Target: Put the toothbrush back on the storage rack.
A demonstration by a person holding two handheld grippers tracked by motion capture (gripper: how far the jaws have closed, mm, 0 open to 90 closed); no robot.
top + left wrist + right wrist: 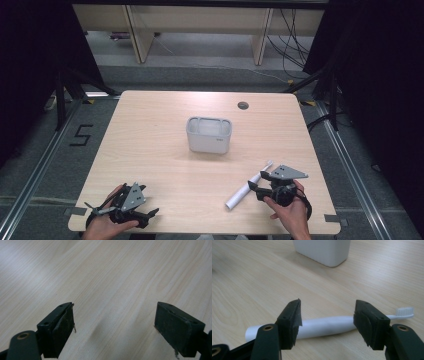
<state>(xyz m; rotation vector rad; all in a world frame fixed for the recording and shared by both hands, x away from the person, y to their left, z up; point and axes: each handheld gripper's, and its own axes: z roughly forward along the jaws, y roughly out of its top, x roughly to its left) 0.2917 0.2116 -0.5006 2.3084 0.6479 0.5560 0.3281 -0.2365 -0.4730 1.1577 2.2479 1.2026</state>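
Note:
A white electric toothbrush (248, 186) (324, 326) lies flat on the wooden table (150, 140) at the near right, its bristle head pointing away toward a white rectangular container (209, 135) (322, 251) that stands upright at the table's middle. My right gripper (257, 181) (327, 310) is low at the toothbrush's handle. Its jaws stand apart on either side of the handle's middle, and the pads do not press on it. At the near left corner my left gripper (149, 200) (113, 315) is open over bare wood with nothing between its fingers.
A round cable hole (243, 105) sits near the table's far edge. Dark curtains and frame legs stand on both sides, and desk legs and cables lie beyond the far edge. Bare wood stretches between the container and both grippers.

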